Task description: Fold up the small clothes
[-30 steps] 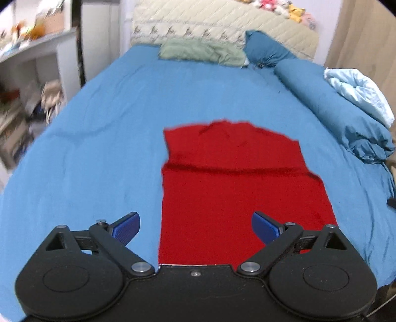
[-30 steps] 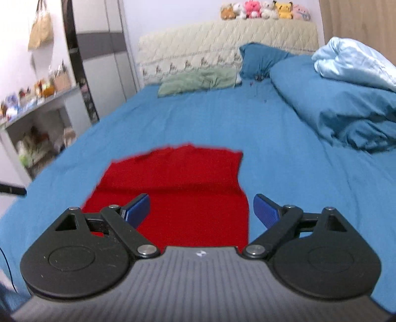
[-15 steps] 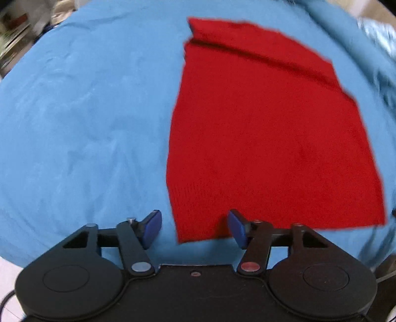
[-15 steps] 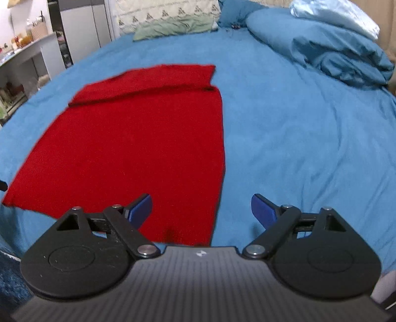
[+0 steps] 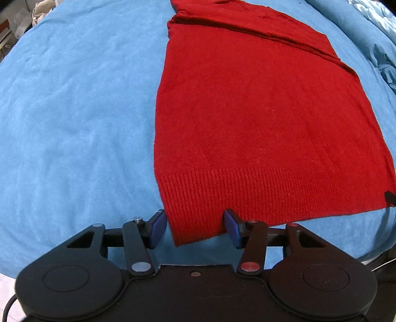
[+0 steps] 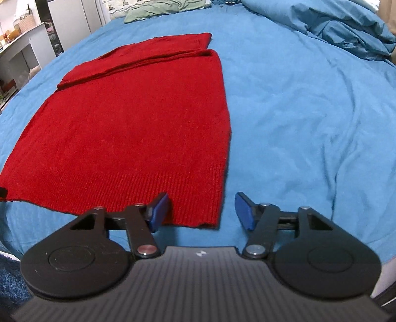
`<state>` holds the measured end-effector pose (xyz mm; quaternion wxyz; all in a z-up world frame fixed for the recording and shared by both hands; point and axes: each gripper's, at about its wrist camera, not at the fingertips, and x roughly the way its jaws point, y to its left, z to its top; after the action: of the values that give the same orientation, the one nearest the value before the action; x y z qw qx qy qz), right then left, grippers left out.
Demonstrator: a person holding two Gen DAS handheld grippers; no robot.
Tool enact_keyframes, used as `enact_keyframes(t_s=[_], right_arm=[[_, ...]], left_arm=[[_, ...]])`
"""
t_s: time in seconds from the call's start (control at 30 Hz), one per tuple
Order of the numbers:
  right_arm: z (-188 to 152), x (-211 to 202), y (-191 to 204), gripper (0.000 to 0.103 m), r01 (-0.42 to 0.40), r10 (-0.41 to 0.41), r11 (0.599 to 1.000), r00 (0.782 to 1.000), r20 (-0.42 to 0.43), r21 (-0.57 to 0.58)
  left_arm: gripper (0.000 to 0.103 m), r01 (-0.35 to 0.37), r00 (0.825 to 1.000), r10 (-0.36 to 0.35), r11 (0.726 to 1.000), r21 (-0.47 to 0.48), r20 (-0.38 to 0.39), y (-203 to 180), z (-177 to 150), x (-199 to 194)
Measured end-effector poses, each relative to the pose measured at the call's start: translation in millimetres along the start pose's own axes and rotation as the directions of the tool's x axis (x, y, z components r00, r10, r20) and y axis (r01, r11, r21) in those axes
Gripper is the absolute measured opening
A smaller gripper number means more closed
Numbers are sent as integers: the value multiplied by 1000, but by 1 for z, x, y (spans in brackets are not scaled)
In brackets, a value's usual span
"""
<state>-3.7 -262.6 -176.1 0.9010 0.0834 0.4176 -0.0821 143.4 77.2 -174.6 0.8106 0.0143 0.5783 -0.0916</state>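
A red knit sweater (image 5: pixel 259 111) lies flat on the blue bedsheet (image 5: pixel 74 111), its far end folded over and its ribbed hem toward me. My left gripper (image 5: pixel 195 228) is open, its blue pads on either side of the hem's near left corner. In the right wrist view the sweater (image 6: pixel 136 119) fills the left half. My right gripper (image 6: pixel 201 210) is open, and its pads straddle the hem's near right corner. Neither gripper has closed on the cloth.
A rumpled blue duvet (image 6: pixel 346 27) lies at the far right of the bed. A green pillow (image 6: pixel 160 10) lies at the head. White shelves (image 6: pixel 22 49) stand beyond the bed's left side. A blue rug (image 6: pixel 10 284) shows below the bed edge.
Both grippers have dropped low and moved in to the sweater's hem corners. The left jaws have narrowed around the left corner, and the right jaws have narrowed a little.
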Motion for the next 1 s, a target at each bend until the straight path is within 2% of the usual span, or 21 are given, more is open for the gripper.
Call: enact_keyframes(t_s=[0.03, 0.1, 0.17, 0.2, 0.23, 0.27, 0.5, 0.63, 0.83, 1.0], right_arm=[[1, 1, 1, 57, -3, 3, 1000, 1000, 2, -8], [3, 2, 4, 46, -13, 13, 1000, 1000, 3, -24], [5, 2, 7, 36, -17, 18, 999, 1000, 6, -39], [6, 2, 8, 31, -18, 19, 999, 1000, 6, -46], [8, 3, 8, 25, -20, 21, 999, 1000, 5, -45], [9, 3, 8, 23, -25, 26, 999, 1000, 5, -40], [19, -6, 1, 20, -65, 65, 998, 998, 23, 21], [36, -25, -9, 20, -126, 121, 989, 991, 65, 80], [80, -54, -21, 20, -209, 187, 967, 971, 150, 147], [152, -74, -25, 20, -280, 233, 946, 937, 259, 162]], left_arm=[[50, -1, 1000, 1, 1000, 5, 0, 1, 1, 1], [44, -1, 1000, 1, 1000, 12, 2, -2, 1, 1], [29, -1, 1000, 1, 1000, 17, 5, -3, 0, 0], [25, -5, 1000, 5, 1000, 19, 7, -3, -2, -1], [14, -4, 1000, 4, 1000, 18, 10, -4, -3, -2], [10, -2, 1000, 2, 1000, 16, 13, -4, -4, -3], [6, 2, 998, -1, 1000, -5, 55, -1, -7, -18], [6, 64, 988, -55, 996, -56, 148, 5, 2, -49], [6, 154, 949, -125, 985, -79, 290, 7, 39, -102], [6, 219, 903, -155, 968, -120, 401, 12, 102, -132]])
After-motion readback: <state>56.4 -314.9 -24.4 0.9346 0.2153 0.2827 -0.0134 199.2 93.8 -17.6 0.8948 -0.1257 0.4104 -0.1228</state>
